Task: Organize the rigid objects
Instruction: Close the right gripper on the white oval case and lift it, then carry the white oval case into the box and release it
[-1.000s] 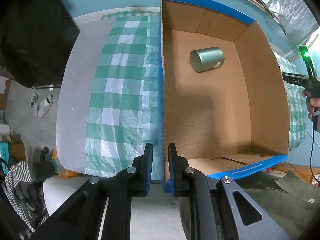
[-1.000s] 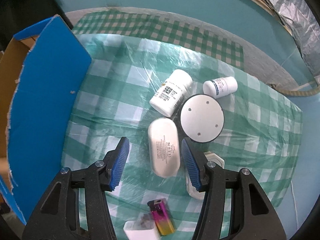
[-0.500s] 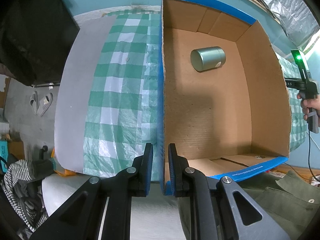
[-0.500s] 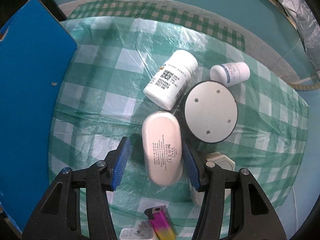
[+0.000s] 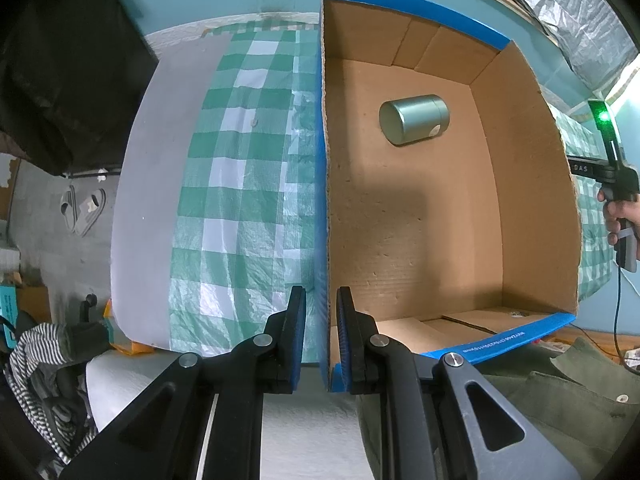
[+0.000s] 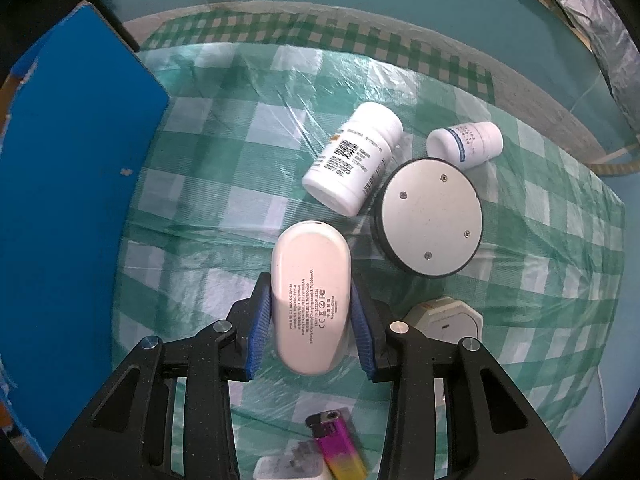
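Note:
A white oval case [image 6: 310, 272] lies on the green checked cloth [image 6: 224, 184]. My right gripper [image 6: 310, 296] points down over it. Its jaws are closing, and the blue pads [image 6: 260, 320] touch the case on both sides. My left gripper [image 5: 322, 320] is shut on the blue-edged left wall of the open cardboard box [image 5: 420, 240]. A green metal tin [image 5: 414, 119] lies on its side on the box floor. In the left wrist view, a hand [image 5: 618, 216] holding the other gripper's handle shows beyond the box's right wall.
Beside the case lie a large white bottle [image 6: 352, 160], a small white bottle [image 6: 466, 145], a round grey disc [image 6: 430, 218] and a white plug [image 6: 444, 316]. Nearer me are a pink-yellow lighter [image 6: 336, 440] and a white charger [image 6: 288, 468]. The box's blue outer wall [image 6: 72, 180] rises at left.
My right gripper has come down around the white oval case and its jaws have narrowed until the pads meet its sides. The left gripper and the box have stayed put.

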Available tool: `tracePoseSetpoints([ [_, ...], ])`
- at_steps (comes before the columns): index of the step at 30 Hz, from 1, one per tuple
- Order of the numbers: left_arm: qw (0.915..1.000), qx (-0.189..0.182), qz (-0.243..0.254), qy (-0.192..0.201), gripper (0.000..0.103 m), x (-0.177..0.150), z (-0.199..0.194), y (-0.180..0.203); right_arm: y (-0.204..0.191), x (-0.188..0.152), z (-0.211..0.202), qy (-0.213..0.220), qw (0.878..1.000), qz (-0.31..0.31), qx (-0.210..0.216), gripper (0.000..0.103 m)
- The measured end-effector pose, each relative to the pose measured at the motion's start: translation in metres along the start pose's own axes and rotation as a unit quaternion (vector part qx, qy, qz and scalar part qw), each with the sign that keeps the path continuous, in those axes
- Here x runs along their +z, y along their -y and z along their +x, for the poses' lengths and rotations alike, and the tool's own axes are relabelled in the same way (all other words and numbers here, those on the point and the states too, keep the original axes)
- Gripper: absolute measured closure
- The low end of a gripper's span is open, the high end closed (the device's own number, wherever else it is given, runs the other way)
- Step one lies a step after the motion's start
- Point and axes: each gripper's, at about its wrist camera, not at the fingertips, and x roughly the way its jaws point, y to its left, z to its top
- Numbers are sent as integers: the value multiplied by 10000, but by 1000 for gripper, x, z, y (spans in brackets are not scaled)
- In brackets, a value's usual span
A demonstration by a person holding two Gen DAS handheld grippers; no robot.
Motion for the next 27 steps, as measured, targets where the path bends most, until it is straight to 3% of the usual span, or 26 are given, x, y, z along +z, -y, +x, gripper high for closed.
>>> tracePoseSetpoints([
  [27,9999,21,136,32,88,2,-2,5,-32,35,-101,805,9963,-235,193,66],
])
